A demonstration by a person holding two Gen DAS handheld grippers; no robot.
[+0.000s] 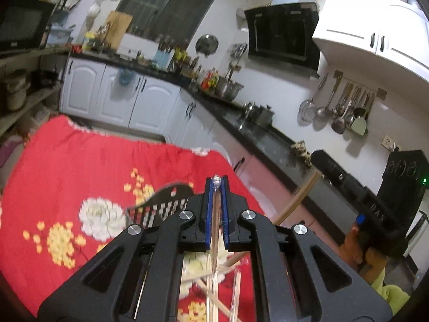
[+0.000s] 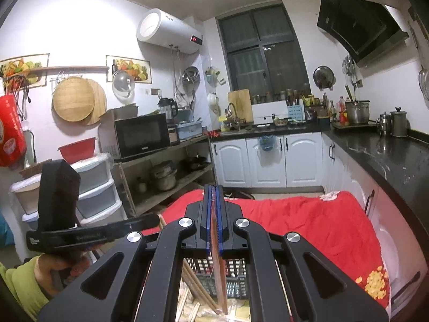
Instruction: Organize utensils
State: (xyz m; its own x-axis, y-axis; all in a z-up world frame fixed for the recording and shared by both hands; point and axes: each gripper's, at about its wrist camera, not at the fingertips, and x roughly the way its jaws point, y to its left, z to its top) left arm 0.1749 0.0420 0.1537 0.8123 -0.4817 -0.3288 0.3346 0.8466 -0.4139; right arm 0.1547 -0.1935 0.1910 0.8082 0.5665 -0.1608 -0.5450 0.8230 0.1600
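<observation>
The left gripper (image 1: 216, 185) is clamped on a pair of chopsticks in a clear plastic sleeve (image 1: 216, 214), whose long axis runs straight along the fingers, its tip poking just past the blue pads and its tail hanging down below the jaws. The right gripper (image 2: 213, 191) is likewise closed on a reddish-brown wooden utensil (image 2: 218, 276), also lying lengthwise between the pads and hanging down toward the near edge. Directly beneath both grippers sits a black slatted basket (image 2: 233, 271) on the red floral cloth (image 1: 80, 161); seen from the left wrist its far rim lies just left of the fingers. In the right wrist view, several wooden chopsticks (image 2: 195, 287) lean against or into it, with more loose ones on the cloth nearby; whether they are fully inside I cannot tell. Both hands seem about equally close to the basket, so each utensil probably needs only lowering end-first.
</observation>
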